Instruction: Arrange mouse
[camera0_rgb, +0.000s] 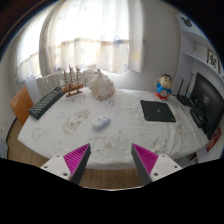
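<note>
Gripper (112, 160): held above the near edge of the table, fingers spread wide apart and grasping nothing; only the finger ends with their magenta pads (76, 158) showed, the rest was cut off below
Mouse (102, 122): a small pale shape lying on the tablecloth, beyond the fingers and a little toward the left one, well apart from both; its outline was faint against the cloth
Table (110, 140): covered by a light patterned cloth; the near edge was partly hidden behind the fingers
Mouse pad (158, 111): a dark square lying flat on the cloth, right of the mouse and apart from it
Keyboard (45, 102): dark, lying slantwise near the left end of the table
Ship model (73, 80): stood at the back, masts upright, details too small to tell
White bundle (101, 84): just right of the ship; what it was could not be made out
Doll (162, 88): small figure at the back right
Monitor (208, 104): dark screen at the right end, partly cut off
Curtains (100, 35): pale, bright window behind
</note>
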